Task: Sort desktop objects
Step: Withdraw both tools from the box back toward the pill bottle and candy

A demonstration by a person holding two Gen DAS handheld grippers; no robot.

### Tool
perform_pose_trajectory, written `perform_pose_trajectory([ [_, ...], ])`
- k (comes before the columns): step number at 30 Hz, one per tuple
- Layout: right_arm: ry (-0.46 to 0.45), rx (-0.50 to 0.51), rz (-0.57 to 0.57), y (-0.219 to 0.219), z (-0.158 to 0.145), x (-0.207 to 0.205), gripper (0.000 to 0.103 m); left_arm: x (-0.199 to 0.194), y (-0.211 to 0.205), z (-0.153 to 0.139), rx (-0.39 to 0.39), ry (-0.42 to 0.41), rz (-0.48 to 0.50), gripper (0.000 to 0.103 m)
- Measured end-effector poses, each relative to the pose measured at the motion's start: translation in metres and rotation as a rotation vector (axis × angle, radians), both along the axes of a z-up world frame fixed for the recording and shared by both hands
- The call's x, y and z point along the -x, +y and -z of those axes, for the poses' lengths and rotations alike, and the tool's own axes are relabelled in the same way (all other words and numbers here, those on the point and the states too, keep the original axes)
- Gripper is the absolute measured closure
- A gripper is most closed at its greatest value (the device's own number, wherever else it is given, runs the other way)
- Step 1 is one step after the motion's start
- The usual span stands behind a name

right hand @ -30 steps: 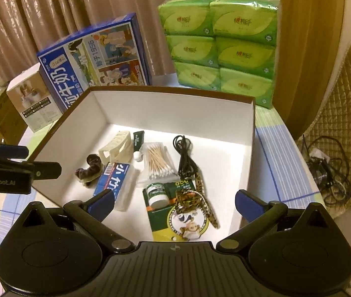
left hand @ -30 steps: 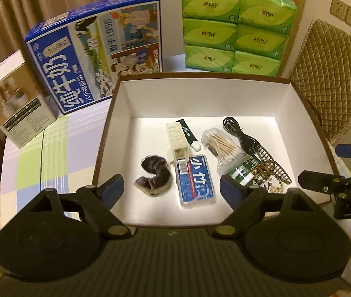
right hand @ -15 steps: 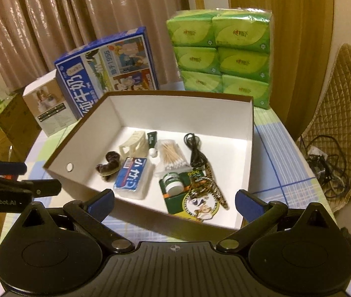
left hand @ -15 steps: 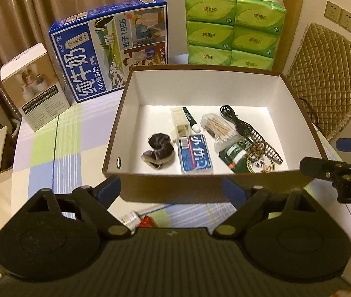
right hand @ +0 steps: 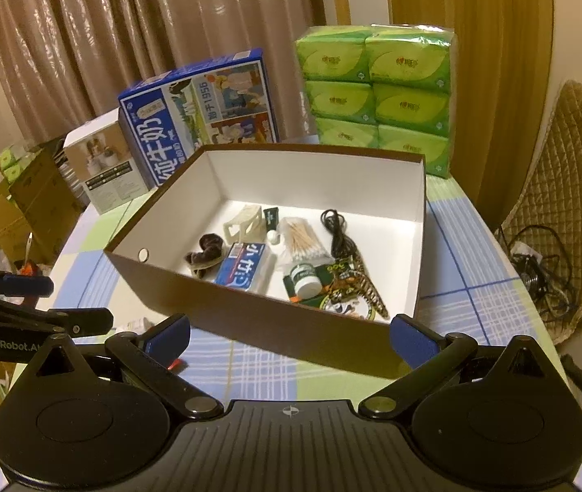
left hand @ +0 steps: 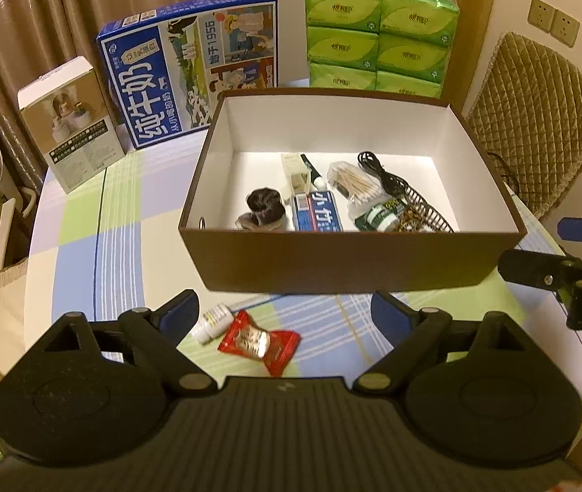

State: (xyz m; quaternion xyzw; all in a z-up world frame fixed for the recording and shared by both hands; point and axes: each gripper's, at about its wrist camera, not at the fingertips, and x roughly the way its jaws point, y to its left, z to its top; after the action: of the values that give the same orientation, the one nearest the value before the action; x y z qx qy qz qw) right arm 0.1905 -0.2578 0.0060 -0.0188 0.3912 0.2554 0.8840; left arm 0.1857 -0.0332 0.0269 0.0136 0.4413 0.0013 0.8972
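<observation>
Room: bare checked tablecloth (left hand: 127, 221) left of brown box (left hand: 332, 262) | left gripper (left hand: 287, 311): jaws wide apart, empty; red candy (left hand: 258, 342) and small bottle (left hand: 215, 322) low centre between fingers | right gripper (right hand: 291, 332): apart, empty, before box's near wall

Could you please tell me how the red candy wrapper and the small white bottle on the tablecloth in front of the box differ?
The red candy wrapper is flat, crinkled and glossy red; the small white bottle is a rounded cylinder, white with a printed label. The wrapper covers more of the cloth, and the bottle lies on its side to the wrapper's left. Both sit outside the brown box, between the left claw fingers, touched by neither.
</observation>
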Motion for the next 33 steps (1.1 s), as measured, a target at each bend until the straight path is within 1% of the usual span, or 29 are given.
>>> perform_pose_trajectory([
  [7,0.01,0.01,-0.014,0.003,0.002,0.018,0.002,0.019,0.0,0.004,-0.004,0.012,-0.001,0.014],
  [17,0.044,0.013,-0.022,0.009,0.009,0.032,0.002,0.041,0.006,0.013,-0.015,0.038,-0.008,0.013],
  [33,0.093,0.045,-0.079,0.031,0.034,0.043,0.002,0.052,0.018,0.028,-0.014,0.079,-0.042,0.013],
])
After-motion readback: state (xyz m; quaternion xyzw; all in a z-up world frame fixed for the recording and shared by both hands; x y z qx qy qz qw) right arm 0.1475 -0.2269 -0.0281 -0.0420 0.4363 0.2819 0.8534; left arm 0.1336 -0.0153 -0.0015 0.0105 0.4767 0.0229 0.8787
